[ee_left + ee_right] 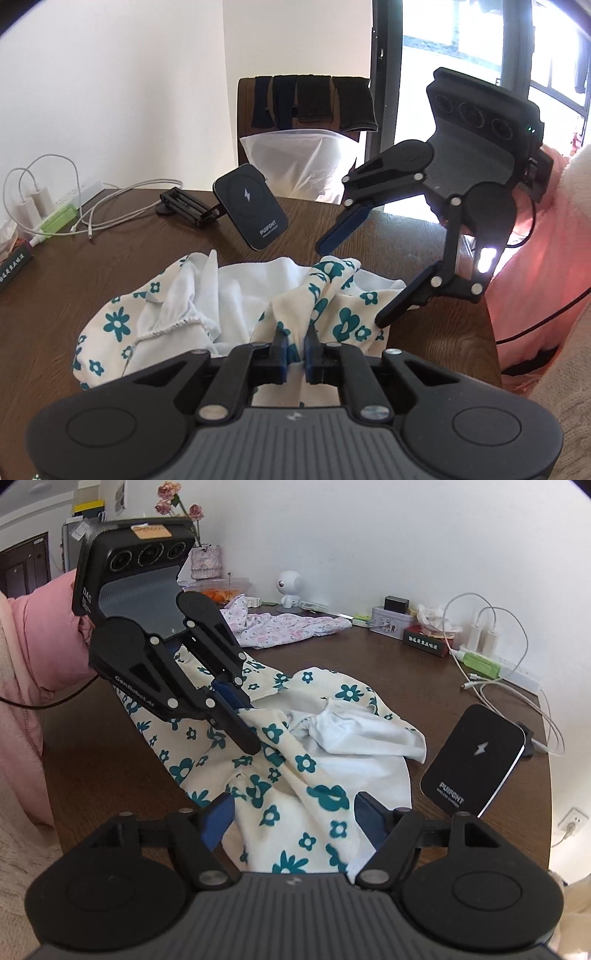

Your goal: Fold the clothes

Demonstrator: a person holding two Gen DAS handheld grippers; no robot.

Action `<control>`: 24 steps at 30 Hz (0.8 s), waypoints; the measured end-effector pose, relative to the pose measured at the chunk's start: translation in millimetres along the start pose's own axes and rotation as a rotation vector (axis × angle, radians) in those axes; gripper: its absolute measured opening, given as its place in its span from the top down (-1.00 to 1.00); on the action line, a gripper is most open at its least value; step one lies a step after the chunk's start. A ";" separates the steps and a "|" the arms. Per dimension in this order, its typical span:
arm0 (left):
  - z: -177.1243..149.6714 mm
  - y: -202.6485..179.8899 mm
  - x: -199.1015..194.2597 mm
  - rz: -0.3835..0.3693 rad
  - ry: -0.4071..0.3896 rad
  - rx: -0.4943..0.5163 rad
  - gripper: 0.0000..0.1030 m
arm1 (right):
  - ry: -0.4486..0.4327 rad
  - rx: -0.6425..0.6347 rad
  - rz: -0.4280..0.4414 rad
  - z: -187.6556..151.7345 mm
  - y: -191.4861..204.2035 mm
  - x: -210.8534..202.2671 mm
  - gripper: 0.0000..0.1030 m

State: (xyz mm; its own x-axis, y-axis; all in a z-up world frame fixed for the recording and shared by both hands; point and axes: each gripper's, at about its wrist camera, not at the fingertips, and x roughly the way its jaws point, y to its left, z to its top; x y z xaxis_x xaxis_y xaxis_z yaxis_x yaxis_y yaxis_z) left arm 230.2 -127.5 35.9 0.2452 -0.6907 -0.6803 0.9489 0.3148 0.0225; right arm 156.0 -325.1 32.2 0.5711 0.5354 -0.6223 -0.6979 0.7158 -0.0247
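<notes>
the floral garment (229,306) lies crumpled on the brown table (74,280), white lining showing. left gripper (295,347) is pinched tight on a raised fold of it at the near edge. right gripper (351,284) hovers over the cloth, fingers spread, seemingly gripping nothing. just beyond, a black wireless charger (251,206) leans on its stand; white cables (110,210) trail further off.

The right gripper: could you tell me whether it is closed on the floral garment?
No, the right gripper stands open, its fingers apart on either side of the floral garment.
</notes>
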 end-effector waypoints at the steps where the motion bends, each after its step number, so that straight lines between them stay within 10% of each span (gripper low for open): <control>1: 0.2 0.7 -2.8 -0.004 -0.008 -0.006 0.86 | 0.005 -0.034 0.000 2.4 1.2 3.7 -0.51; 5: -2.4 9.1 -12.9 -0.038 -0.036 -0.070 0.86 | 0.074 -0.109 0.035 9.5 2.1 21.3 -0.36; 8: -5.4 17.4 -15.6 -0.030 -0.039 -0.119 0.85 | 0.140 -0.119 0.140 11.6 4.9 25.7 0.71; 9: -6.2 20.2 -14.9 -0.035 -0.037 -0.136 0.84 | 0.143 -0.119 0.176 13.0 6.0 22.7 0.78; 17: -12.7 24.6 -3.1 -0.030 -0.021 -0.178 0.01 | -0.002 0.174 0.341 27.6 -38.8 -1.9 0.80; 22: -18.4 28.7 5.7 -0.039 0.014 -0.191 0.02 | -0.046 0.364 0.378 12.2 -66.0 1.1 0.83; 24: -19.0 29.9 12.9 -0.062 0.042 -0.188 0.57 | -0.057 0.411 0.365 8.9 -70.5 4.7 0.85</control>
State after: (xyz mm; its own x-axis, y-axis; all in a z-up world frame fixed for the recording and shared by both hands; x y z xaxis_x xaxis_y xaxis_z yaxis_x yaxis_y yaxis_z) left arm 257.9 -114.6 13.9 0.1757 -0.6859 -0.7061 0.9070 0.3916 -0.1547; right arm 211.7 -369.1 38.0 0.3543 0.7965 -0.4900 -0.6348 0.5896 0.4994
